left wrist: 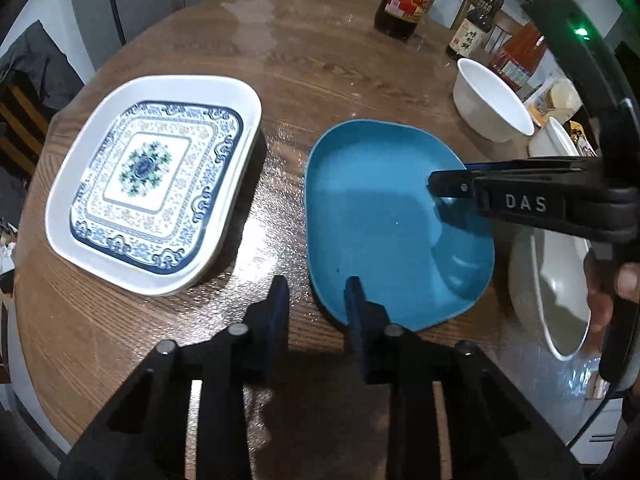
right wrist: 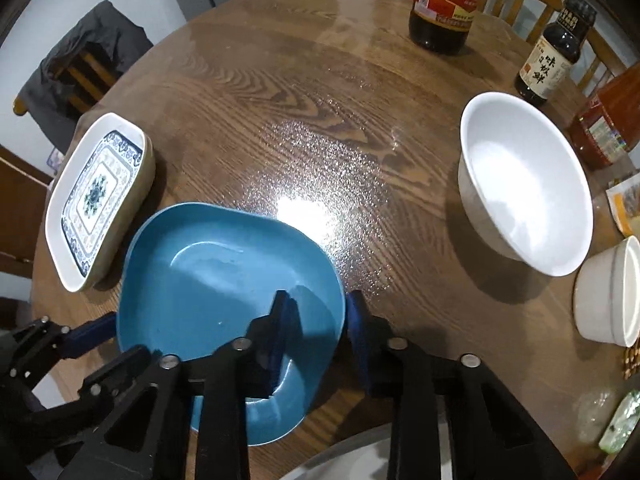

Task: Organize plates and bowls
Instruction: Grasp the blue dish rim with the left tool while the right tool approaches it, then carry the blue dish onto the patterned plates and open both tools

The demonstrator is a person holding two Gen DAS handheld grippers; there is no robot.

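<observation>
A blue plate (left wrist: 384, 220) lies on the round wooden table (left wrist: 320, 60); it also shows in the right wrist view (right wrist: 208, 272). My right gripper (right wrist: 316, 312) is open, its jaws straddling the plate's right rim, one finger inside and one outside. In the left wrist view it reaches in from the right (left wrist: 448, 180). My left gripper (left wrist: 316, 300) is open and empty over the plate's near-left rim. A white square plate with a blue pattern (left wrist: 152, 184) sits stacked at the left, also in the right wrist view (right wrist: 96, 200). A white bowl (right wrist: 524, 184) stands at the right.
Two more white bowls sit at the right edge (left wrist: 552, 292) (right wrist: 612, 292). Sauce bottles (right wrist: 444, 0) (right wrist: 552, 52) and an orange bottle (right wrist: 608, 124) stand at the back right. A chair with dark cloth (right wrist: 80, 68) is behind the table on the left.
</observation>
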